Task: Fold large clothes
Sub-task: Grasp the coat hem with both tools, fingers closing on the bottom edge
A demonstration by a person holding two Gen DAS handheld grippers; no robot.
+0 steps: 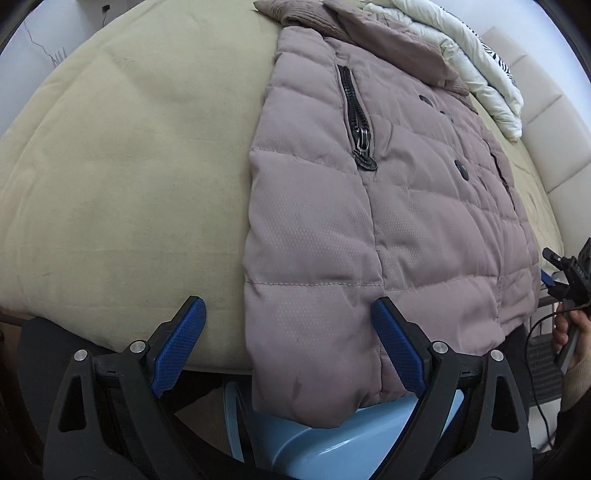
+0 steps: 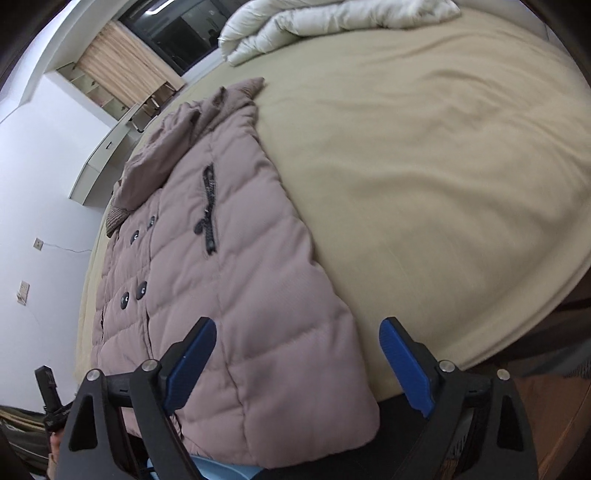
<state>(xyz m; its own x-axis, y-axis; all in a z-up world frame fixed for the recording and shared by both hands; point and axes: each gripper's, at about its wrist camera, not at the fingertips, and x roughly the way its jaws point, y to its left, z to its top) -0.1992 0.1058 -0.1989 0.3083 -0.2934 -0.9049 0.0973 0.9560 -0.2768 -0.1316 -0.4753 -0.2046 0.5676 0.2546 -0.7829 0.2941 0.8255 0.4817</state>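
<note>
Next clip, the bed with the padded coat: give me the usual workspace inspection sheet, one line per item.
Surface: beige bed cover, mostly bare.
Job's things: mauve padded coat lying flat, buttons up, its hem hanging over the near bed edge.
Clutter: white duvet bunched at the far end; light blue tub below the hem.
Grippers: left claw open at one hem corner; right claw open at the other; neither pinching fabric.
Cables: black cable by the person's hand.
Surroundings: white walls, curtained window.
</note>
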